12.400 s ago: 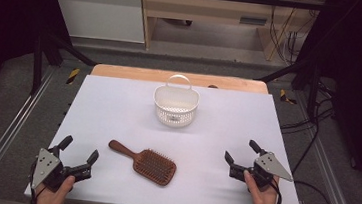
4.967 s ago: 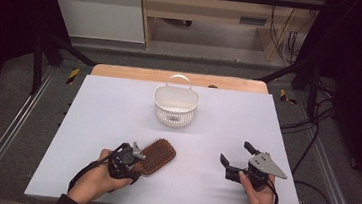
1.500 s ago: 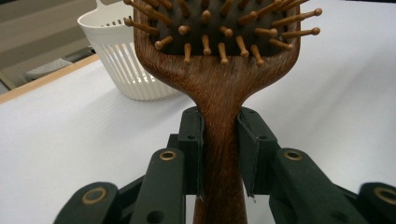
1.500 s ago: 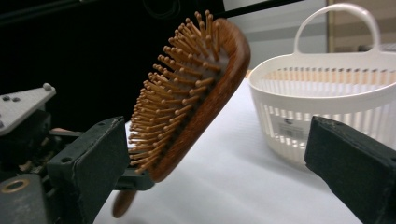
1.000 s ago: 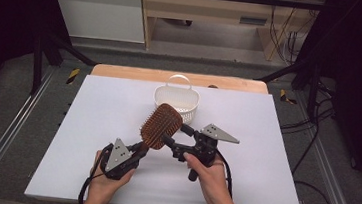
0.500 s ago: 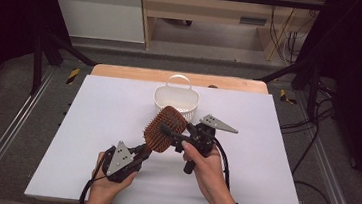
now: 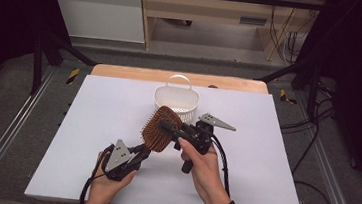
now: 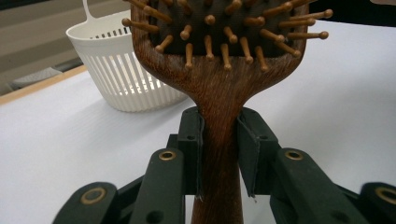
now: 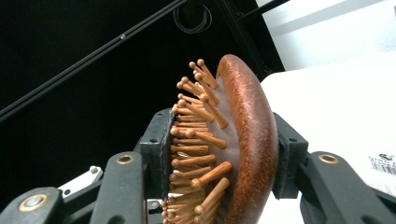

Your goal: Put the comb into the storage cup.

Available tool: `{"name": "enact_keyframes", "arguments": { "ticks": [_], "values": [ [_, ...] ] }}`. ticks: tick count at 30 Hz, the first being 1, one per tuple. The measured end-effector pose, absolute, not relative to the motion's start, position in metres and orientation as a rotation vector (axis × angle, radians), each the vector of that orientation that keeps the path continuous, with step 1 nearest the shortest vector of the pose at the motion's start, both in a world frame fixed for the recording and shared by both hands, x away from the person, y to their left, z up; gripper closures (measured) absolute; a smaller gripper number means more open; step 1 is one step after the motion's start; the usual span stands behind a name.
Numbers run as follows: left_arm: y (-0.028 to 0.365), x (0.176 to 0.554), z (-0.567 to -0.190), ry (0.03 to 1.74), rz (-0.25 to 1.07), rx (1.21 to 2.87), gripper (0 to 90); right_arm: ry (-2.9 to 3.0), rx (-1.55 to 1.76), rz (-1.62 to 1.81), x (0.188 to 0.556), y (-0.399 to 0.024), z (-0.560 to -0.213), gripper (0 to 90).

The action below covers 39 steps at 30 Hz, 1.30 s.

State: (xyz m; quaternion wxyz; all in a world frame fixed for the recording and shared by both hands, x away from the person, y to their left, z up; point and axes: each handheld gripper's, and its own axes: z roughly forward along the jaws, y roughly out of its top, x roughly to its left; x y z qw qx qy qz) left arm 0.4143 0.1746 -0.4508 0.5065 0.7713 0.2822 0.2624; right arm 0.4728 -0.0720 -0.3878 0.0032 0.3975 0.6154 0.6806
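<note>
Above the white surface (image 7: 265, 140), the brush (image 7: 158, 129) is lifted just short of the basket (image 7: 176, 101) — my left hand-held gripper (image 7: 143, 151) clamps its handle, my right hand-held gripper (image 7: 164, 126) has just been closing and now pinches its head — dropping it in remains.

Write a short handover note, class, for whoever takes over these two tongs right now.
Left tongs: shut on the hairbrush handle, holding it above the table.
Right tongs: jaws have just closed across the brush head, one pad on the bristles, one on the wooden back.
White basket: upright behind the brush, apparently with nothing in it.
Done: brush lifted, both tongs gripping.
Left: probably release the left tongs and carry the brush to the basket.
</note>
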Motion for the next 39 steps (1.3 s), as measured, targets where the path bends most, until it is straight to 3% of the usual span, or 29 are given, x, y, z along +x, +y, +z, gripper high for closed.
{"name": "enact_keyframes", "arguments": {
  "ticks": [10,11,12,20,21,23,25,39],
  "values": [
    [0.181,0.42,-0.457,0.741,0.544,1.776,67.9,1.924,1.232,2.092,0.473,-0.065,-0.381,52.7],
    [0.182,0.42,-0.457,0.748,0.54,1.765,59.3,1.905,1.233,2.08,0.475,-0.066,-0.38,52.6],
    [0.182,0.42,-0.457,0.759,0.543,1.757,59.3,1.905,1.233,2.08,0.475,-0.066,-0.38,52.6],
    [0.197,0.413,-0.455,0.846,0.59,1.66,26.5,1.816,1.26,2.106,0.482,-0.08,-0.369,52.2],
    [0.2,0.411,-0.455,0.866,0.61,1.643,26.5,1.816,1.26,2.106,0.482,-0.08,-0.369,52.2],
    [0.207,0.408,-0.456,0.908,0.646,1.625,13.1,1.801,1.252,2.101,0.484,-0.084,-0.363,52.1],
    [0.215,0.405,-0.456,0.943,0.673,1.618,8.5,1.795,1.251,2.097,0.485,-0.086,-0.361,52.1],
    [0.272,0.387,-0.459,1.007,0.787,1.511,4.4,1.768,1.237,2.085,0.491,-0.088,-0.343,52.0]
  ]
}}
